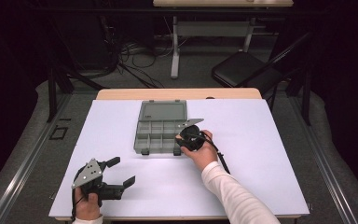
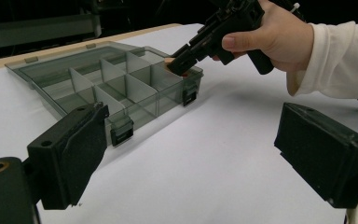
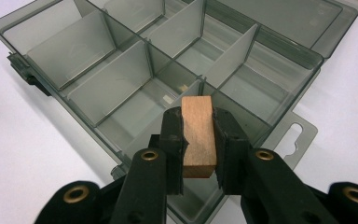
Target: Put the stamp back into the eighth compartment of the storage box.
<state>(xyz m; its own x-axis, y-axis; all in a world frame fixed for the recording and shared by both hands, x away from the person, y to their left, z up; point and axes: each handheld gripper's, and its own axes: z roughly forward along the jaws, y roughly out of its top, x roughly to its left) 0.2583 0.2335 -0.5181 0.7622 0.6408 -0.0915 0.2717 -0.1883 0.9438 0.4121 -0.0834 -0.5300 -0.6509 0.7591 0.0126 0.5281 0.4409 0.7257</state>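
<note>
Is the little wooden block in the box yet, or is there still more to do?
Almost. The lid of the compartment box is already open. The right gripper is shut on the wooden block and holds it just over a front corner compartment, not yet let go. What is left is probably to lower it in and open the jaws. The left gripper waits open on the table.

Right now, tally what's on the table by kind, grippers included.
Handheld grippers: 2, left gripper and right gripper
Compartment box, lid open: 1
Wooden block, clamped in the right gripper: 1
Total: 4
</note>
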